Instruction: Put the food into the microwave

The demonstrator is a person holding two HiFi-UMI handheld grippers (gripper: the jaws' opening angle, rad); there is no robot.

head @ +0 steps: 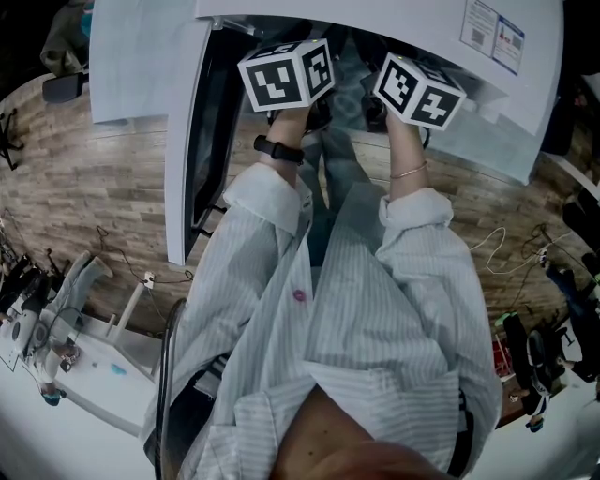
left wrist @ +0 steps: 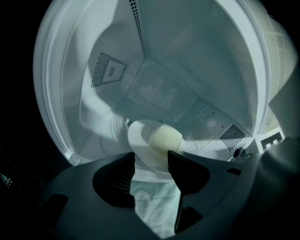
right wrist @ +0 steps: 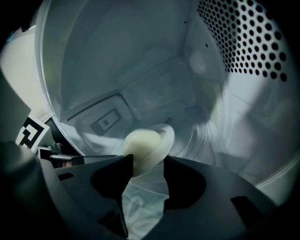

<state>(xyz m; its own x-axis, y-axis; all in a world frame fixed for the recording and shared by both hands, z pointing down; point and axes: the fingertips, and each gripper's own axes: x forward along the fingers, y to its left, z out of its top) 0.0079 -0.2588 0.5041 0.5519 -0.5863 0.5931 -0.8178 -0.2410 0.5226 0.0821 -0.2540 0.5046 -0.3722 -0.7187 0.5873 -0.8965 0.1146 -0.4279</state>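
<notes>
This looks like a lab or test room, not a home kitchen. The left tongs (left wrist: 151,161) and right tongs (right wrist: 147,161) reach into a microwave (head: 525,66) above a wood-look floor (head: 84,178). Loose cables (head: 511,248) trail back and right of the right tongs. A white bench (head: 94,384) strewn with tools and wires sits well back-left of the left tongs. Dark gear (head: 548,361) lies back-right.

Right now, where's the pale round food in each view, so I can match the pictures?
Head view: not in it; the microwave is seen from above, its inside hidden.
Left gripper view: the food lies low centre on the white plate.
Right gripper view: the food low, just left of centre, on that plate.
Shared landmark: the microwave, outside in the head view, its white inside in both gripper views.
</notes>
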